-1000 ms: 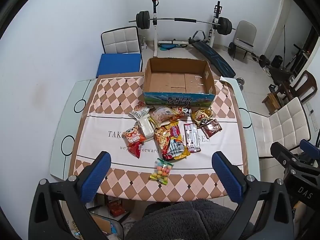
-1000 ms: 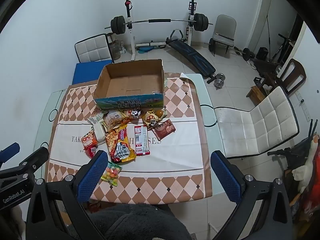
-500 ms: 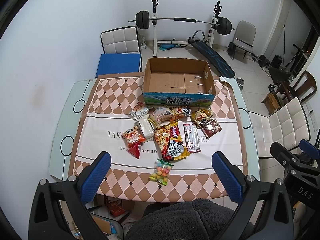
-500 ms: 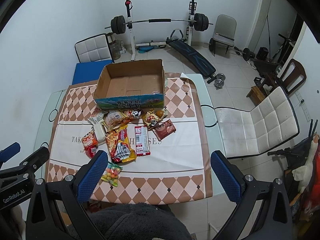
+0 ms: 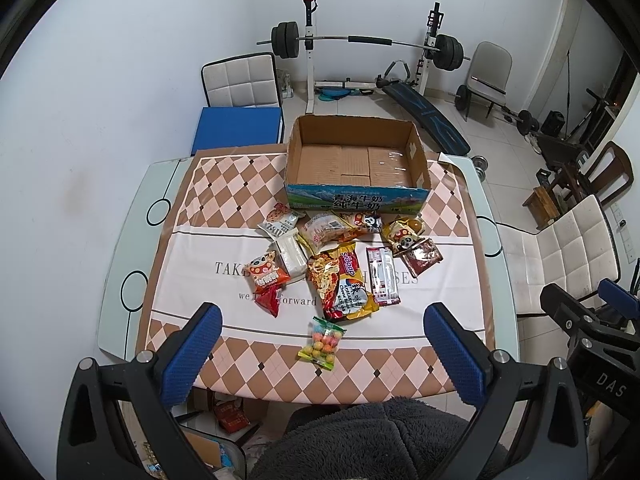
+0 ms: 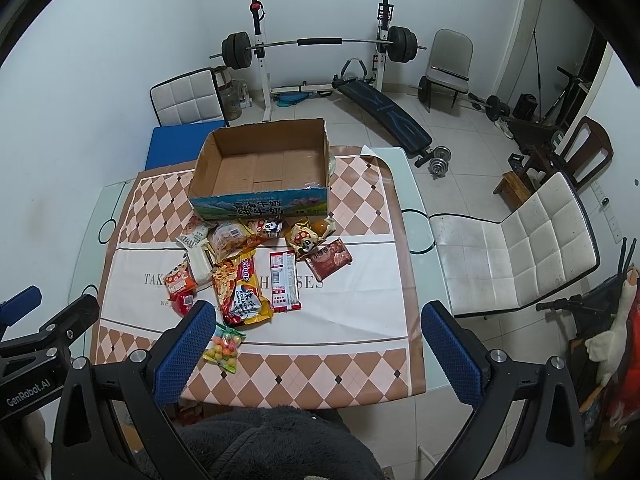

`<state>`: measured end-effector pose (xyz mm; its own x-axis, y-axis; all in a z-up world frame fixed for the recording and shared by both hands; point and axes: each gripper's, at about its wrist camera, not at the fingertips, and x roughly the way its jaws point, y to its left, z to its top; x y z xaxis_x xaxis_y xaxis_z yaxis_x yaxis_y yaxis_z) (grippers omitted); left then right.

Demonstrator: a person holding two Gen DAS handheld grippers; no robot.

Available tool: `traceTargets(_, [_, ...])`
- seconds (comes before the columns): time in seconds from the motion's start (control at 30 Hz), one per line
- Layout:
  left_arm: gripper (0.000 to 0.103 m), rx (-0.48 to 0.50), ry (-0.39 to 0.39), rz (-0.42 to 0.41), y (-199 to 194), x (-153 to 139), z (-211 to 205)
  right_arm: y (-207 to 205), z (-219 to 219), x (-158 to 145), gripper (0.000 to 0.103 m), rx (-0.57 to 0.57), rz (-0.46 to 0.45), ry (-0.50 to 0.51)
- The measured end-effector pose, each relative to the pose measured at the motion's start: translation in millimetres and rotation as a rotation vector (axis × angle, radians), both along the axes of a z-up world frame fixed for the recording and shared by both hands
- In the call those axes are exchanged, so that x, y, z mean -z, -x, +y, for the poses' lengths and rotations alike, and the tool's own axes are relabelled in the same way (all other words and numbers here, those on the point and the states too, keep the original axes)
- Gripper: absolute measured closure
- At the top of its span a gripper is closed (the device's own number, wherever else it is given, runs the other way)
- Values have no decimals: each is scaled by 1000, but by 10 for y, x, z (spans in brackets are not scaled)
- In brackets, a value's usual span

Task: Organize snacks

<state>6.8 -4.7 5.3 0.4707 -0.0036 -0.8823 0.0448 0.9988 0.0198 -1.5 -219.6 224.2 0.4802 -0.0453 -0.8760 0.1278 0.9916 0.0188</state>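
Both the left gripper [image 5: 322, 354] and right gripper [image 6: 316, 344] hang wide open and empty. The snack pile [image 5: 340, 264] sits ahead, with the empty cardboard box [image 5: 356, 160] beyond. Honestly, those overlapping crinkly packets could slip or drag neighbours along.

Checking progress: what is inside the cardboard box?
Only bare cardboard floor shows inside the cardboard box; no snacks. The strip behind its near wall is hidden.

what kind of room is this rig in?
Most likely a spare room at home, used as both dining space and gym. A glass table with a checked cloth holds snack packets and a cardboard box; behind it stand a barbell rack and padded chairs.
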Motion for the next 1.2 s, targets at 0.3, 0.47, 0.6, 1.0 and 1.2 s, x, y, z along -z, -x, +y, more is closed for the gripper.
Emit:
traceTargets(0.3, [0, 0, 2, 0, -28, -41, -34, 12, 2, -3, 0, -1, -3, 2])
traceTargets(0.47, [0, -1, 3, -1, -21, -39, -30, 17, 5, 1, 0, -1, -4, 1])
traceTargets(0.6, [0, -1, 3, -1, -25, -42, -31, 25, 6, -2, 0, 0, -4, 0])
traceTargets(1.0, [0, -3, 4, -4, -50, -70, -53, 28, 18, -15, 0, -1, -6, 0])
traceTargets(1.2, [0, 0, 4, 3, -45, -150, -98, 34, 33, -23, 0, -1, -5, -2])
